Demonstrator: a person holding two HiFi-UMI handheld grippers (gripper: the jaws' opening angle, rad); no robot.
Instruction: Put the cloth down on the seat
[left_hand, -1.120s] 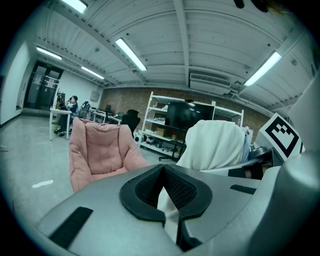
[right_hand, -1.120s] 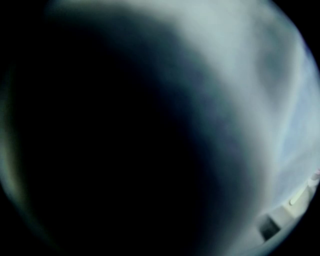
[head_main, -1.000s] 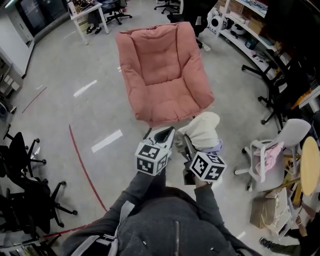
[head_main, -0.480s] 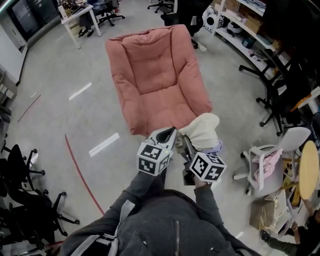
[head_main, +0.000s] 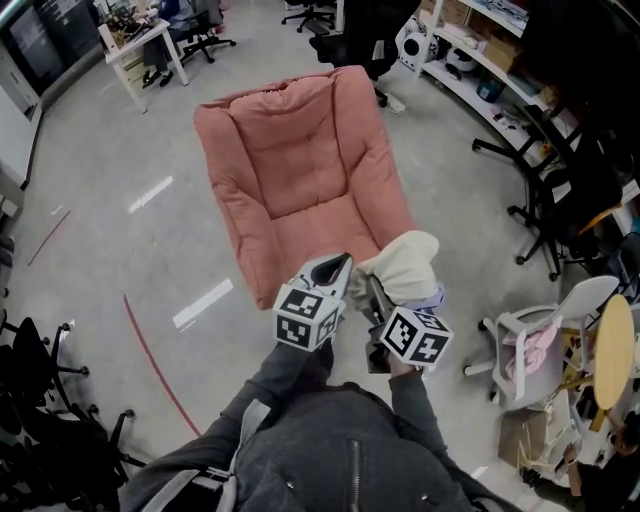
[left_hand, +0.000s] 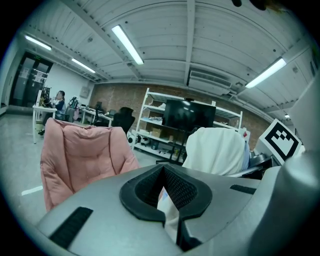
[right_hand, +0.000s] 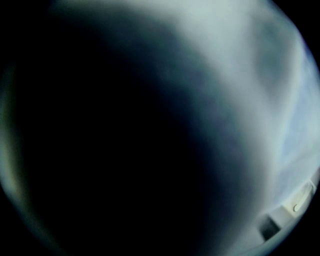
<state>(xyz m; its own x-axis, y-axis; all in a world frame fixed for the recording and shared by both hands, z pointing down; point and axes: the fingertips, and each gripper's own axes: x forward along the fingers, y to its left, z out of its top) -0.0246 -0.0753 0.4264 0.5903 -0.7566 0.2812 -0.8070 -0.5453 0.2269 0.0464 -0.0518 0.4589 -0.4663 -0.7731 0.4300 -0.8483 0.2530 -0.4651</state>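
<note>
Straight ahead of the person, on the grey concrete floor (head_main: 120, 150), stands a pink cushioned armchair (head_main: 300, 180), its padded seat facing the head camera and bare; the cream fabric cloth (head_main: 405, 262) is not on it, being carried in the air as a rounded bundle near the chair's front right corner as seen from above.

The left gripper (head_main: 328, 270) points toward the chair; its own view shows the two jaws pressed together on a thin white fold of the cloth, which runs up out of the dark ribbed pads, while the rest of the bundle rises just to the right of that gripper, with the armchair beyond at the left.

The right gripper (head_main: 380, 296) sits just beside the left one, its marker cube toward the person and its front end buried under the bundle; its own view is almost wholly dark, shading to pale grey at the right edge, probably because fabric lies over the lens, so I cannot tell how its jaws stand.

Both grippers come out from the sleeves of a grey jacket (head_main: 330, 450) at the bottom of the head view; a red curved line (head_main: 150, 355) crosses the floor to the left; a white plastic office chair (head_main: 520, 345) with something pink on it stands to the right, well apart from the armchair; white metal shelving (head_main: 470, 60) runs along the upper right.
</note>
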